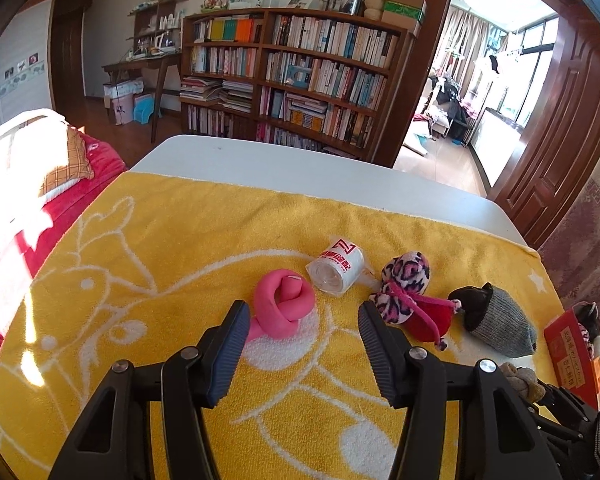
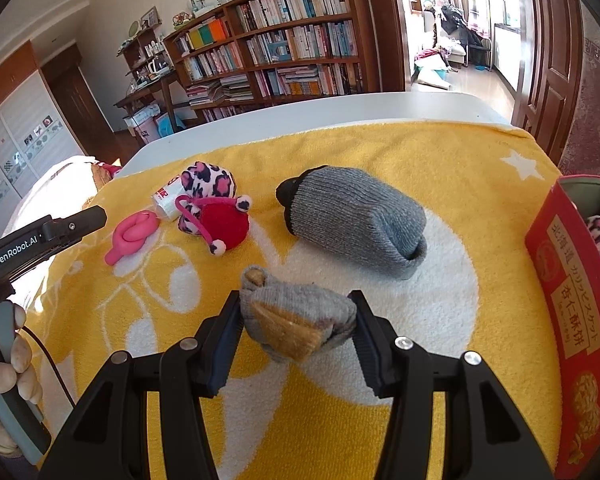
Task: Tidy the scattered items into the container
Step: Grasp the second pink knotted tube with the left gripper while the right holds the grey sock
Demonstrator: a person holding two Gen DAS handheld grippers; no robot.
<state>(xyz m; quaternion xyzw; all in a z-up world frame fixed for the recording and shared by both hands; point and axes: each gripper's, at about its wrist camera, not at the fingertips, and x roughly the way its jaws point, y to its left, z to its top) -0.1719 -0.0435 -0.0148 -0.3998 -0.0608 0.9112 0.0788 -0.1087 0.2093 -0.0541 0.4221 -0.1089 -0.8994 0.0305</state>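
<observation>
Sock bundle [image 2: 296, 326] clamped in right jaws, grey sock roll [image 2: 356, 220] beyond, left jaws wide.

Strong daylight is pouring in from the windowed room [image 1: 496, 80] far ahead and right of the tongs, blowing out the panes. Off to the left, sun is glaring white across the bed [image 1: 28, 160]. The yellow towel [image 1: 180, 240] beneath the tongs is showing bright and sharp, shadows soft. Fisheye bending is curving the bookshelf [image 2: 284, 40], and corners are darkening to black.
</observation>
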